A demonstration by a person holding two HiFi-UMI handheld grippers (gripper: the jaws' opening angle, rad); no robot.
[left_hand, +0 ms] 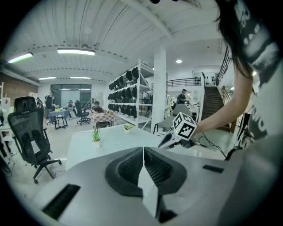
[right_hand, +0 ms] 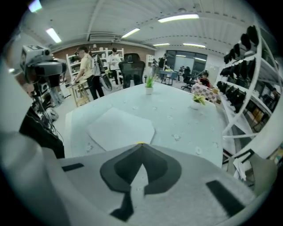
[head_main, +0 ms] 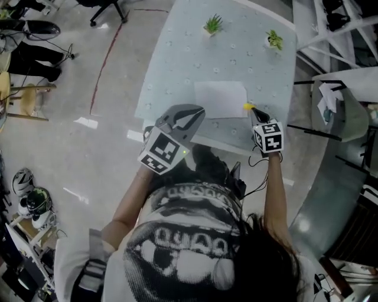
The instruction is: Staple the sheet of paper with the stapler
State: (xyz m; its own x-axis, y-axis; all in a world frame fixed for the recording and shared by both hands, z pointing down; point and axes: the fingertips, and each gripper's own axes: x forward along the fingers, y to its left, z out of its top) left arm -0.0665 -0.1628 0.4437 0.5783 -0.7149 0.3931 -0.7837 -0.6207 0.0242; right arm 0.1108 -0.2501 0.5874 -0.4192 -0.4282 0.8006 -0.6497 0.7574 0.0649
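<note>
Standing in a workshop w/ shelving (left_hand: pixel 132 90) & office chairs (left_hand: pixel 27 132), pale tabletop (head_main: pixel 177 71) carries sheet of paper (head_main: pixel 221 99) nr its front edge. Left tool (head_main: pixel 198 112) closed, empty, over that edge. Right tool (head_main: pixel 254 113) closed, tips by small yellow item (head_main: pixel 248 107) at sheet's rt corner.

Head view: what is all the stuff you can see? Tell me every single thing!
table: one, pale blue-green, middle of the view.
paper: one sheet, white, flat on the table's near part.
plants: two, green, in small pots near the table's far edge.
yellow thing: one, yellow, pinched at the right gripper's tips beside the paper's near right corner; maybe the stapler.
chair: one, black, on the floor at top left.
red line: one, on the floor left of the table.
left gripper: one, grey, shut, empty, over the table's near edge.
right gripper: one, dark, shut on the yellow thing.
</note>
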